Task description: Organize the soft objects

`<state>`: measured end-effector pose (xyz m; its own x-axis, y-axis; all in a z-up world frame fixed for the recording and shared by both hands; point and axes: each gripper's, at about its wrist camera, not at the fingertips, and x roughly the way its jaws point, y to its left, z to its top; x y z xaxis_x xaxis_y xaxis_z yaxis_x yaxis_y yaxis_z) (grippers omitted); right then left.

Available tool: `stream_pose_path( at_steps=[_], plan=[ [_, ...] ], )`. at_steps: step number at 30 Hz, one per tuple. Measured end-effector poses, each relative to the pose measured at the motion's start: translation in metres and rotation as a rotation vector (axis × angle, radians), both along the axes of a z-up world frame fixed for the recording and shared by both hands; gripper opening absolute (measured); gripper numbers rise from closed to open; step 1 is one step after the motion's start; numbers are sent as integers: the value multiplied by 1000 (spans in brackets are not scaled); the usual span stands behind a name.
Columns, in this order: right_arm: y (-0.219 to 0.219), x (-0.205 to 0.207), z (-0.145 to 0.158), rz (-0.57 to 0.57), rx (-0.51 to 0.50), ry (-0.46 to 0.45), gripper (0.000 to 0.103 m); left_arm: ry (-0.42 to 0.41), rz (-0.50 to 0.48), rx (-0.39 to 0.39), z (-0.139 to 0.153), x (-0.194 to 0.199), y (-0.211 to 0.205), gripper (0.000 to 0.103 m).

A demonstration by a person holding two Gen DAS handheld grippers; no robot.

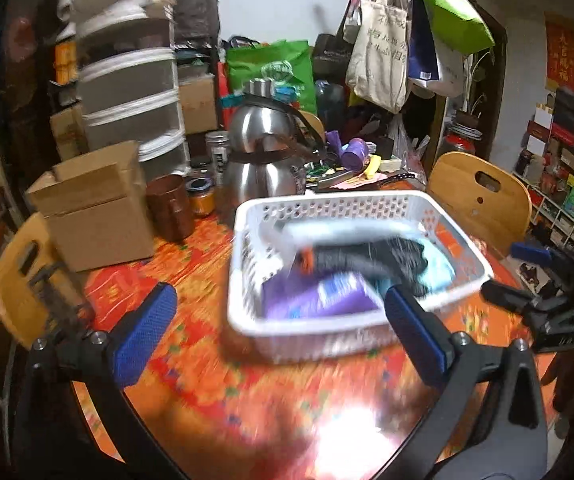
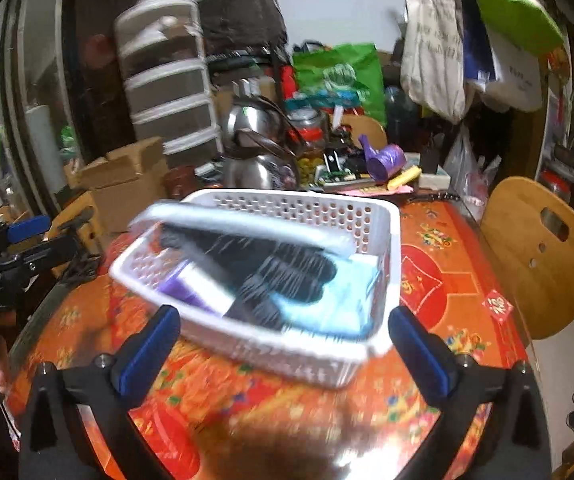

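Well, "nRobot.AI" on left hand-held gripper point(image 2: 27, 240), white basket point(image 2: 383, 344) nr.

A lived-in room of a home, used for dining and storage. A round table point(image 1: 215, 392) with a glossy red-and-orange floral cover is flanked by bent-plywood chairs with cut-out handles point(image 1: 483, 196). Household goods crowd its far side: a stainless-steel kettle point(image 1: 263, 152), brown cardboard boxes point(image 1: 95, 204), small jars point(image 1: 201, 196). Behind stands a translucent plastic drawer tower point(image 1: 131, 80). Cloth tote bags and a lime-green bag hang by the doorway point(image 1: 383, 52); a red paper scroll with gold characters point(image 1: 563, 56) decorates the wall above shelves of packed cubbies point(image 1: 559, 184).
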<state>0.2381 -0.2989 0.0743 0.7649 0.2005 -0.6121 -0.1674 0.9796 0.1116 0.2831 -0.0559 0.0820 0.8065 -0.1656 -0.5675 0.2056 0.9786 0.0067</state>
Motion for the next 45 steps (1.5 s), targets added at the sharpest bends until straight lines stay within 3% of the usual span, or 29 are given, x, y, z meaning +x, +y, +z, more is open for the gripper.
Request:
stream_pose_path(
  at_steps=[3, 5, 9, 14, 25, 45],
  plan=[
    [5, -44, 4, 3, 21, -8, 103, -36, 19, 10, -1, -55, 14, 103],
    [12, -74, 4, -26, -2, 15, 103, -12, 54, 12, -6, -90, 23, 103],
    [29, -122, 0, -48, -60, 27, 103, 15, 31, -67, -16, -148, 33, 103],
    [43, -165, 1, -6, -4, 8, 103, 11, 26, -30, -16, -187, 16, 103],
    [35, -160, 16, -63, -33, -6, 103, 0, 11, -21, 3, -175, -17, 103],
    [29, -162, 24, -95, -21, -19, 103, 27, 17, -29, -1, -162, -8, 103]
  ],
)
